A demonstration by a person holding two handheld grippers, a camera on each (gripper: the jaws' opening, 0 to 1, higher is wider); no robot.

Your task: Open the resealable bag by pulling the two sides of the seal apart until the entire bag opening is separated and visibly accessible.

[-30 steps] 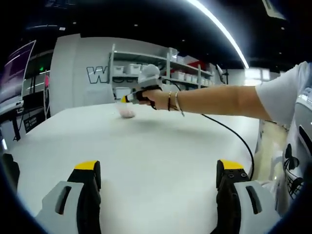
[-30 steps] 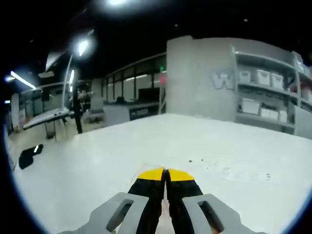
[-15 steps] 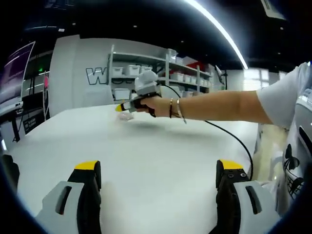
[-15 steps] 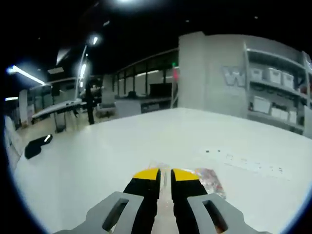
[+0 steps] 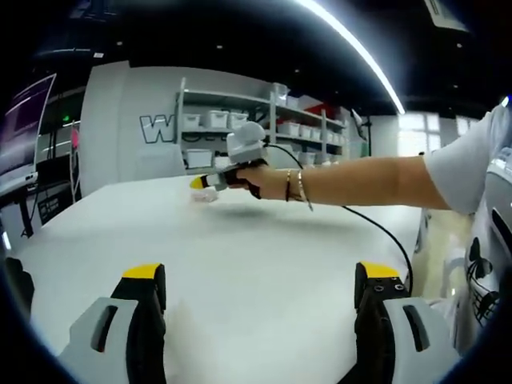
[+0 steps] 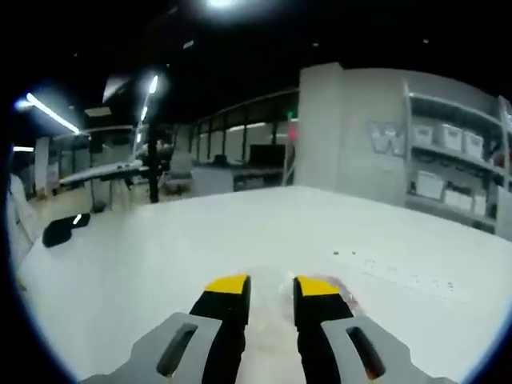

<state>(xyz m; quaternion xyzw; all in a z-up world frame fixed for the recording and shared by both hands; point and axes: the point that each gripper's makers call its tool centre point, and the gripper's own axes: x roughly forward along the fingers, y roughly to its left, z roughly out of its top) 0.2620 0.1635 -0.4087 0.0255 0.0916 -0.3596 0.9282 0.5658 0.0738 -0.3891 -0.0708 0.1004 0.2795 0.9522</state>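
At the far side of the white table (image 5: pixel 256 264), in the left gripper view, the right gripper (image 5: pixel 197 183) is held out on a bare outstretched arm (image 5: pixel 360 180), its yellow tips low over the tabletop and the resealable bag (image 5: pixel 207 194) showing as a small pale, pinkish shape directly under them — touching or just clear, cannot tell at this size. A black cable (image 5: pixel 384 236) trails from that gripper back along the arm and drops toward the table's near right edge. Left gripper (image 5: pixel 260 276): jaws spread wide, one yellow-tipped finger at each lower corner of its own view, bare table between them, nothing held; it sits well apart from the bag. In the right gripper view the right gripper (image 6: pixel 270 285) shows its two jaws parted by a modest gap — not clamped on anything visible. The bag (image 6: pixel 340 292) lies flat on the table (image 6: pixel 160 256) just beyond and between the tips, with its clear film showing in the gap and a reddish-pink patch of contents peeking out past the right-hand tip. Whether the seal is parted cannot be read; the bag is mostly hidden by the jaws. Shelving with white bins (image 5: pixel 240 120) stands behind the table.
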